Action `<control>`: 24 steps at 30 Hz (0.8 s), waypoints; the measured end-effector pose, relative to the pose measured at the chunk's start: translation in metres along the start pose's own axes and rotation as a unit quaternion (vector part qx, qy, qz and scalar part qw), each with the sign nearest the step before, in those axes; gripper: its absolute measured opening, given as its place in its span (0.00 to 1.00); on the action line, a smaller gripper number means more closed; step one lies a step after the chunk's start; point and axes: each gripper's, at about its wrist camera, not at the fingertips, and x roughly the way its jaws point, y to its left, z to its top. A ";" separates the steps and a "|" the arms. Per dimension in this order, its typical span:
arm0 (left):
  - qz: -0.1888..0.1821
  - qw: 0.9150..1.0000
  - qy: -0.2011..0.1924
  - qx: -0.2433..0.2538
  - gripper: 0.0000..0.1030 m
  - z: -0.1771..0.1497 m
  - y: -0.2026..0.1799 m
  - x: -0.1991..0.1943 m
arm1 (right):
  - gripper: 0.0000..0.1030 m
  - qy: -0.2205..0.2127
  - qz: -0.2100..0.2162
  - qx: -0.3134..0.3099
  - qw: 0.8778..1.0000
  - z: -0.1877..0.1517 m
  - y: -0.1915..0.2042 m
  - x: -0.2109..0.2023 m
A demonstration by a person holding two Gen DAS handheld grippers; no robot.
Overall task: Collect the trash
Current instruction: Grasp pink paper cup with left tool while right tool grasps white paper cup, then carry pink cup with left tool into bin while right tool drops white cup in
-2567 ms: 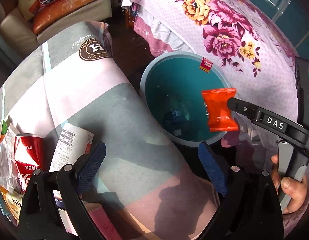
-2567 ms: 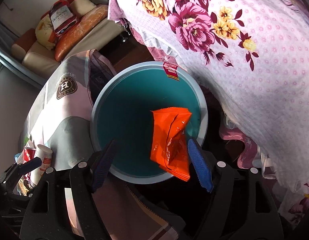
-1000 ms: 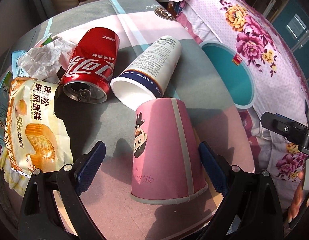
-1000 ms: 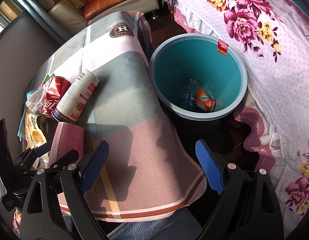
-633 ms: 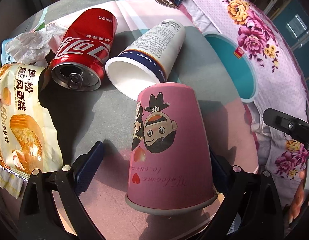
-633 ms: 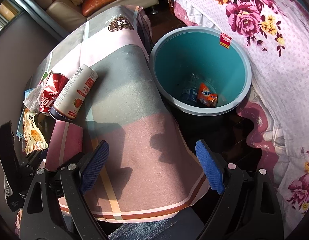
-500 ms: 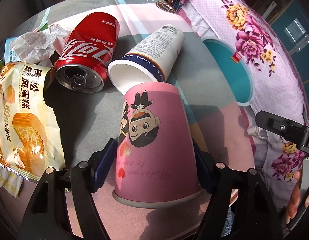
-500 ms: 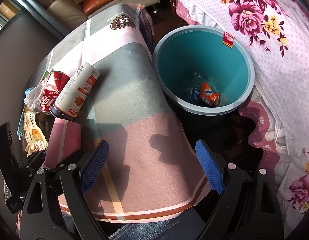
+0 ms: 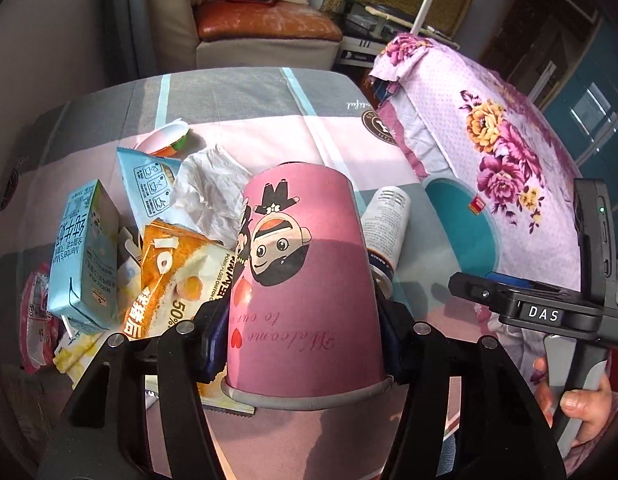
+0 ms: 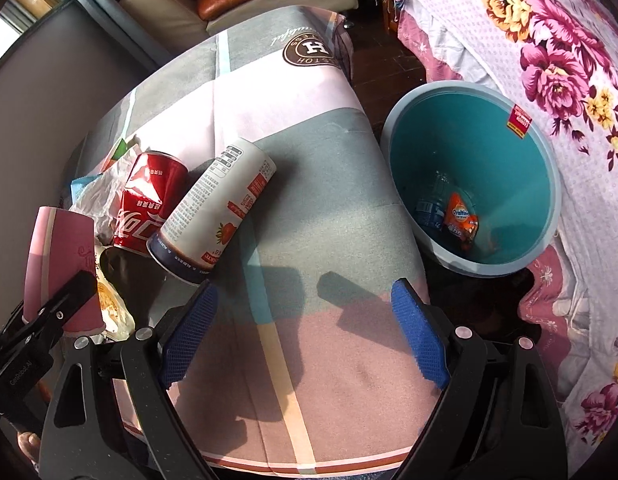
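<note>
Now the pink cup (image 9: pixel 305 292) sits upside-down, clamped between the left tongs (image 9: pixel 303 340).

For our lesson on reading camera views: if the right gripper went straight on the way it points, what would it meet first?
Probably the tablecloth: the open right gripper points down at a bare patch, with the white strawberry cup off to its left. Depth is uncertain.

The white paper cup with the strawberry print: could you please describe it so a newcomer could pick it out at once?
Start at the table covered by the grey and pink patchwork cloth, left of the round teal plastic bin. In the litter there, the white paper cup with the strawberry print lies on its side beside the dented red cola can. It alone is white, with a dark blue rim band.
</note>
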 end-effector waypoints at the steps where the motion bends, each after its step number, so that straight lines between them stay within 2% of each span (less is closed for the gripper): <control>1: 0.000 1.000 -0.003 -0.009 0.58 0.005 0.007 -0.002 | 0.82 0.000 0.004 -0.003 1.000 0.005 0.007 0.003; 6: 0.007 0.999 -0.013 -0.035 0.58 0.019 0.031 -0.005 | 0.82 0.006 0.026 -0.003 1.000 0.028 0.035 0.023; 12: 0.009 0.999 -0.004 -0.035 0.58 0.021 0.042 0.005 | 0.82 0.025 0.041 0.013 0.999 0.046 0.050 0.053; 14: 0.005 0.999 -0.001 -0.035 0.58 0.021 0.043 0.008 | 0.78 0.030 0.045 0.015 0.998 0.050 0.054 0.062; 16: 0.005 0.999 0.000 -0.034 0.58 0.020 0.043 0.011 | 0.64 0.039 0.050 0.017 0.998 0.051 0.056 0.071; 18: 0.007 0.999 -0.001 -0.032 0.59 0.020 0.042 0.012 | 0.61 0.041 0.067 0.016 0.997 0.050 0.056 0.077; 21: 0.010 1.000 -0.001 -0.027 0.59 0.018 0.039 0.012 | 0.52 0.030 0.065 -0.001 0.997 0.046 0.057 0.071; 24: 0.010 1.000 -0.001 -0.020 0.59 0.018 0.034 0.011 | 0.50 0.024 0.070 0.005 0.997 0.038 0.046 0.062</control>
